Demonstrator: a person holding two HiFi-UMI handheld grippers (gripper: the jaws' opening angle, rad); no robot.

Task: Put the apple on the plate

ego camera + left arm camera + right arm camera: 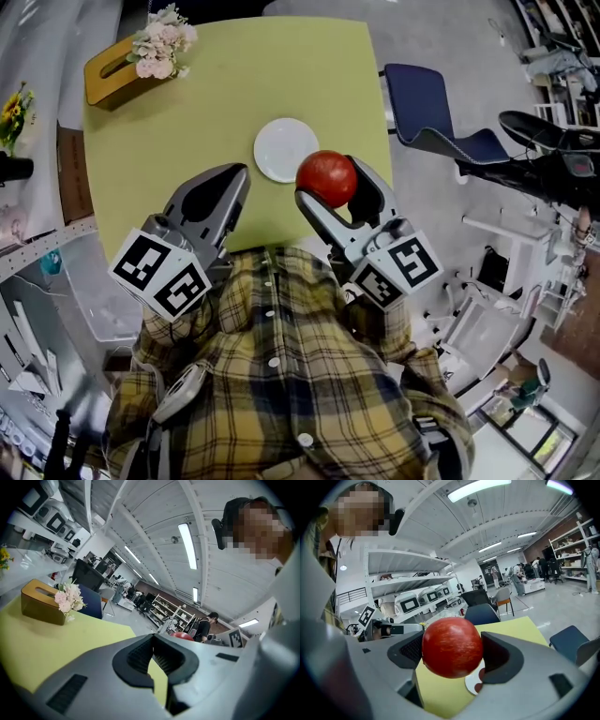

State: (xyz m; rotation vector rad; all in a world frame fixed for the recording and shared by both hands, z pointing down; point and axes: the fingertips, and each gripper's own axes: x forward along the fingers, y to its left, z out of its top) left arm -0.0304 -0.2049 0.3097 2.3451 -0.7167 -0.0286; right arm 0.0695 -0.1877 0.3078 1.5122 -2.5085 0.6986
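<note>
A red apple is held off the table between the jaws of my right gripper, which is shut on it. In the right gripper view the apple fills the gap of the right gripper, and a sliver of the white plate shows just below it. The round, bare white plate lies on the yellow-green table, just left of and beyond the apple. My left gripper hovers over the table's near edge, left of the plate, shut on nothing.
A wooden tissue box with pink flowers stands at the table's far left corner. A blue chair sits off the table's right edge. Shelving and clutter line the floor on both sides.
</note>
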